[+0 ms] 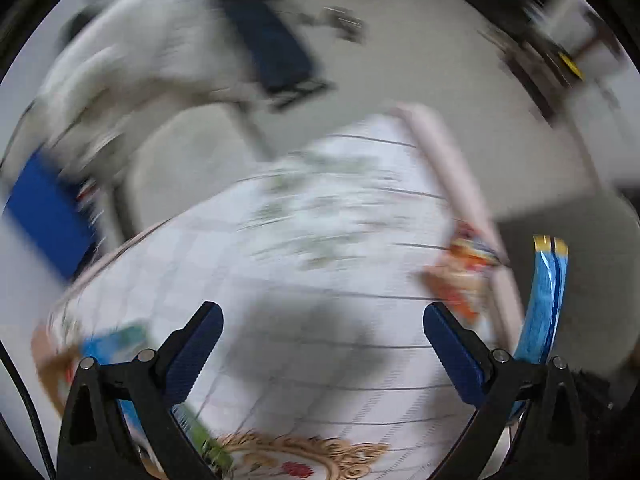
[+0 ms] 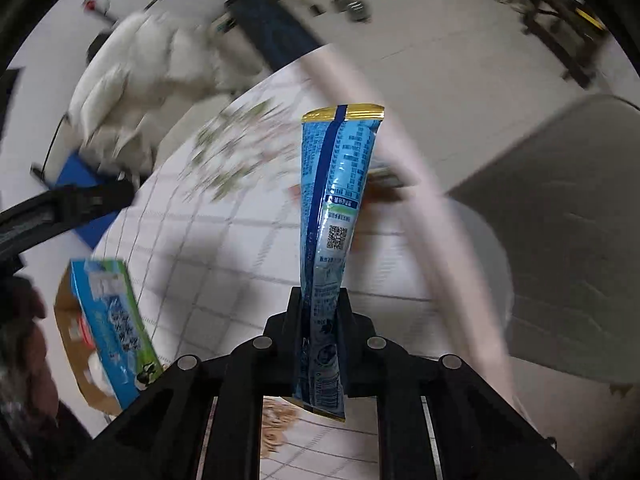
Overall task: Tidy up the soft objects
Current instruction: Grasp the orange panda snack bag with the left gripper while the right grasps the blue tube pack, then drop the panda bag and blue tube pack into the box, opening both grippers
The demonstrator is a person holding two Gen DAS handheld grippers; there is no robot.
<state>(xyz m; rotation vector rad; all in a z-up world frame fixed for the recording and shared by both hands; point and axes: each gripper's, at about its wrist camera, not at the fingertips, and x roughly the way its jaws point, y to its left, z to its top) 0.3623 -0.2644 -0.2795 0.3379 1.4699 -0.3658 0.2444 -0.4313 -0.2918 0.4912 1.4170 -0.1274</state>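
My right gripper (image 2: 320,300) is shut on a blue snack packet with a gold top edge (image 2: 334,200) and holds it upright above the table with the white checked cloth (image 2: 208,248). The same packet shows at the right edge of the left wrist view (image 1: 544,300). My left gripper (image 1: 322,332) is open and empty above the cloth (image 1: 300,340). An orange and red packet (image 1: 460,276) lies near the table's right edge, just beyond the left gripper's right finger. The views are blurred by motion.
A cardboard box holding a blue and green carton (image 2: 112,320) sits at the table's left. A white bundle (image 2: 136,64) and a dark blue object (image 2: 276,36) lie on the floor beyond. A grey folding chair (image 1: 188,168) stands past the table.
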